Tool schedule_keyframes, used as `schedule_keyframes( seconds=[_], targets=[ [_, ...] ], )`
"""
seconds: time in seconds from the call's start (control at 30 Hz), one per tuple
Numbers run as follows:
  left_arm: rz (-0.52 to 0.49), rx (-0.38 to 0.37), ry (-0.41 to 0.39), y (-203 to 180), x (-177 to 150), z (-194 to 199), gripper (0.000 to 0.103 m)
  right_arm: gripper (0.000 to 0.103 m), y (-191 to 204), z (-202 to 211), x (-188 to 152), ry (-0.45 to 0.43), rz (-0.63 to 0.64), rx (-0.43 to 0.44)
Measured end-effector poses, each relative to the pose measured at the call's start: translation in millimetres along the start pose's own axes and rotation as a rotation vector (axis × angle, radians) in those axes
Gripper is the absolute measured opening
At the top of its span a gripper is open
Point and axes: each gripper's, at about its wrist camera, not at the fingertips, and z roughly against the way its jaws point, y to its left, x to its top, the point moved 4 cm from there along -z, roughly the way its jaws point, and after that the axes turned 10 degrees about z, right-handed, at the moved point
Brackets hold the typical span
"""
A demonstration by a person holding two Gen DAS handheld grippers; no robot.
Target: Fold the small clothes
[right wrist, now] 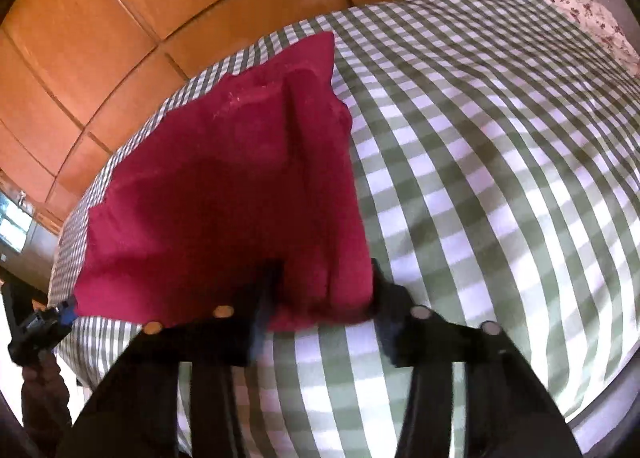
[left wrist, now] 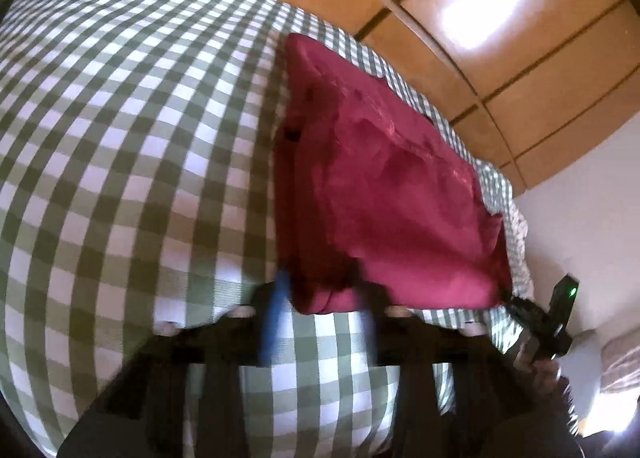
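Observation:
A dark red garment (left wrist: 380, 193) lies folded on a green and white checked bed cover (left wrist: 120, 137). My left gripper (left wrist: 324, 290) has its jaws wide apart around the garment's near left corner, which lies between the blurred fingers. My right gripper (right wrist: 326, 298) also has its jaws wide apart, with the garment's near right corner (right wrist: 320, 278) between them. The garment shows in the right wrist view (right wrist: 224, 197) with a raised fold along its right side. The right gripper appears in the left wrist view (left wrist: 504, 298) at the garment's other corner, and the left one shows in the right wrist view (right wrist: 68, 308).
Orange wooden wardrobe doors (left wrist: 500, 37) stand behind the bed. A floral pillow (right wrist: 592, 21) lies at the far right of the bed. The checked cover (right wrist: 500, 177) spreads wide to the right of the garment. A white wall (left wrist: 580, 225) is at right.

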Motion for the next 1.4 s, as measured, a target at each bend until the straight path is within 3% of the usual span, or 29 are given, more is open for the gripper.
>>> schedule_keyframes(
  seconds=[0.1,0.27,0.63,0.7,0.77,0.83,1.0,1.13,1.17,1.27,1.37,1.4],
  targets=[
    [-0.035,0.011,-0.004,-3,-4,7,0.008,0.025,2,10,0,-0.011,-0.005,0.035],
    [-0.055,0.010,0.008,4,-20,21,0.007,0.023,14,42,-13,-0.004,0.039,0.106],
    [-0.036,0.004,0.116,32,-105,67,0.008,0.023,15,66,-95,0.212,0.093,0.108],
    [-0.039,0.021,0.109,30,-102,67,0.009,0.030,13,65,-91,0.215,0.080,0.104],
    [-0.050,0.023,0.090,24,-91,68,0.018,0.040,12,66,-85,0.201,0.073,0.096],
    [-0.068,0.058,0.032,19,-73,69,0.034,0.055,7,70,-71,0.156,0.055,0.070],
    [-0.061,0.098,-0.022,13,-31,51,0.034,0.055,3,65,-26,0.039,0.051,0.006],
    [-0.088,0.132,-0.036,2,-4,26,0.034,0.055,5,51,-6,0.007,0.078,-0.020],
    [-0.093,0.132,-0.041,-1,0,22,0.034,0.054,5,47,-4,0.008,0.090,-0.027],
    [-0.136,0.122,-0.029,-10,4,13,0.031,0.038,9,35,1,0.033,0.130,-0.033],
    [-0.180,0.145,-0.041,-14,4,9,0.019,0.025,13,33,-1,0.043,0.156,-0.048],
    [-0.180,0.142,-0.042,-13,3,10,0.012,0.013,12,35,-2,0.046,0.158,-0.054]
  ],
)
